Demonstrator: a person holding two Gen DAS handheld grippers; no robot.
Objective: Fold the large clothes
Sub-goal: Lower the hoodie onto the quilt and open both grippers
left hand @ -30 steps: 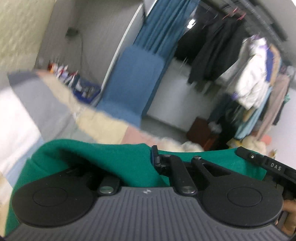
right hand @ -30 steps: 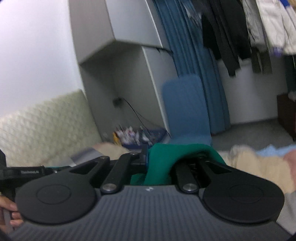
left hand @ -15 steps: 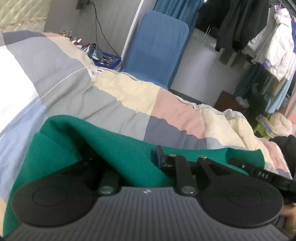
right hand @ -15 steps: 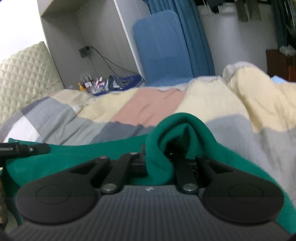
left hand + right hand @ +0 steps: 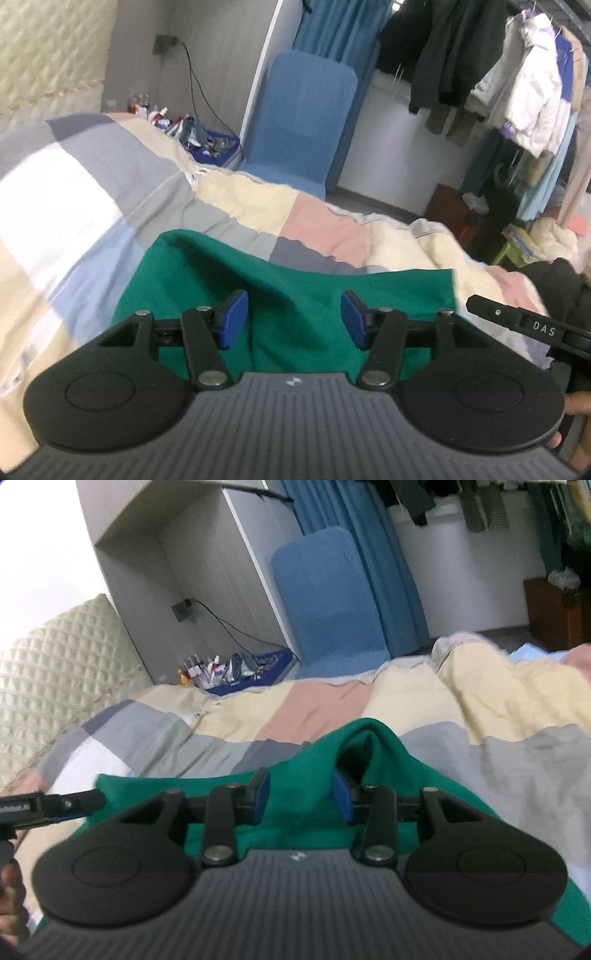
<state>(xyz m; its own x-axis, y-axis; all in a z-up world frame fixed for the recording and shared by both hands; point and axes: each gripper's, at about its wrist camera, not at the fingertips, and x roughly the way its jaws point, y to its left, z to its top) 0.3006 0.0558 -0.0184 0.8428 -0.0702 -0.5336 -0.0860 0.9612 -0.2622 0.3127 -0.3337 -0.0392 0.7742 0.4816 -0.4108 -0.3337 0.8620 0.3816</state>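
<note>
Green garment [image 5: 295, 295] lies on the patchwork quilt [image 5: 110, 177] near its front edge, right under both of your tools. A second ago you held it pinched; now the left gripper [image 5: 293, 319] has just been opening, its pads clear of the cloth between them. The right gripper [image 5: 299, 799] has also just been opening, a raised fold standing loose between its jaws. So this fold looks laid down. Beyond the far edge stands a blue chair [image 5: 306, 122].

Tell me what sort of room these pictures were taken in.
Most likely a bedroom. A bed under a patchwork quilt of grey, cream and pink squares fills the foreground, a cream quilted padded headboard stands behind it, and coats and jackets hanging on an open rail line the far wall.
</note>
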